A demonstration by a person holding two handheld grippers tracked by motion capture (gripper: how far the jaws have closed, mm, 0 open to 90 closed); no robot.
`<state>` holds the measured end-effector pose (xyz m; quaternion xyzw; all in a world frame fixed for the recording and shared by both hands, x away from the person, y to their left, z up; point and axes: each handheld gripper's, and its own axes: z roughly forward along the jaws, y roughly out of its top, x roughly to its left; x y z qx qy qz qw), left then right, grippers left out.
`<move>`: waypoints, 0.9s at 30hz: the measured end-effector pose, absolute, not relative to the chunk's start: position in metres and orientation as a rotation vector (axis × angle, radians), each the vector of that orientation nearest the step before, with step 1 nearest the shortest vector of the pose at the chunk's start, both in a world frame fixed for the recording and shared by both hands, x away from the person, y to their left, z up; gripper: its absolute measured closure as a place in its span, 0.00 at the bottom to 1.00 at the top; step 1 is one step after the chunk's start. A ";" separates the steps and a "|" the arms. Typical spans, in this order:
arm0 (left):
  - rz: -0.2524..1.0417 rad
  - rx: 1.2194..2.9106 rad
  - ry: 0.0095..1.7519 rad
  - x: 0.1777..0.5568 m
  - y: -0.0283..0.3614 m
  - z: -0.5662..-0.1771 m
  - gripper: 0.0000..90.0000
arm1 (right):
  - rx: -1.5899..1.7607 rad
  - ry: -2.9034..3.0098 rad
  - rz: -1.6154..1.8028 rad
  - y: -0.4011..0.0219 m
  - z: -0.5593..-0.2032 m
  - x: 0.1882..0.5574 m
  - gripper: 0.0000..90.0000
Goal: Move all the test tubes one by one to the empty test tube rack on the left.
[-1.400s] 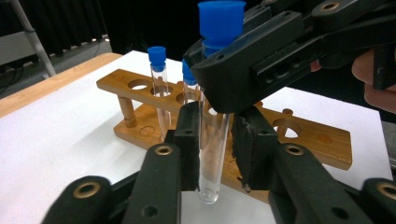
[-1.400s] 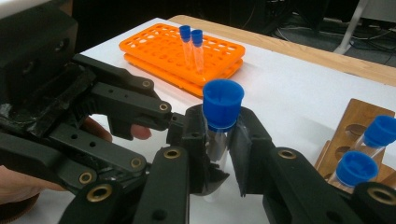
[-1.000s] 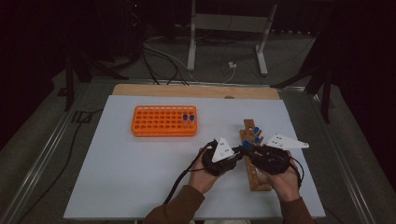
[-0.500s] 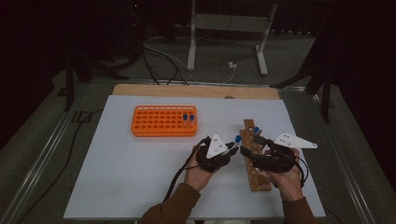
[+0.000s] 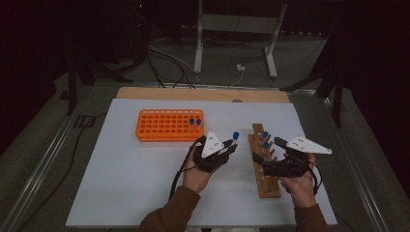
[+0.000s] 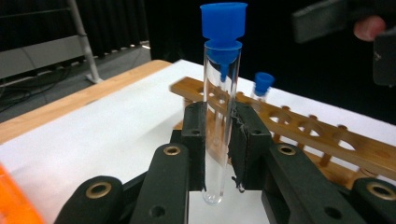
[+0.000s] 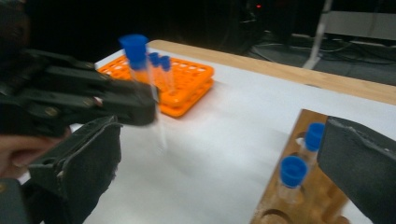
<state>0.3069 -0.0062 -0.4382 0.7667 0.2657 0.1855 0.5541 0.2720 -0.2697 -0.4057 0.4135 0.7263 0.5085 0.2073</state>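
We see left tongs (image 6: 217, 140) clenched on clear blue-capped tube (image 6: 221, 102), upright, just left of wooden rack (image 5: 265, 159). Right tongs (image 7: 224, 163) just been opening, nothing between, above rack. Rack's near end cut off by right hand (image 5: 300, 186).

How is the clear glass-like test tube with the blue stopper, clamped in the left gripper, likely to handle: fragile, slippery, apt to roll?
The clear test tube with the blue stopper looks thin-walled, so probably fragile under a hard squeeze. Its smooth surface may slip between the left gripper's pads, which clamp only its lower half. Round and narrow, it would likely roll if laid on the white table rather than stood in the orange rack.
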 end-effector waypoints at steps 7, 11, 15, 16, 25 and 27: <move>0.502 1.801 0.667 0.314 0.012 -0.433 0.87 | 1.155 2.007 1.422 -0.273 -0.406 0.272 0.00; 0.528 1.799 0.692 0.319 0.021 -0.431 0.87 | 1.151 2.007 1.423 -0.274 -0.406 0.272 0.00; 0.551 1.792 0.711 0.323 0.028 -0.428 0.87 | 1.155 2.005 1.422 -0.275 -0.406 0.272 0.00; 0.558 1.792 0.716 0.324 0.030 -0.427 0.87 | 1.156 2.006 1.422 -0.275 -0.406 0.272 0.00; 0.606 1.771 0.772 0.335 0.047 -0.426 0.87 | 1.154 2.005 1.422 -0.276 -0.406 0.272 0.00; 0.617 1.766 0.786 0.338 0.050 -0.426 0.87 | 1.155 2.004 1.423 -0.276 -0.405 0.272 0.00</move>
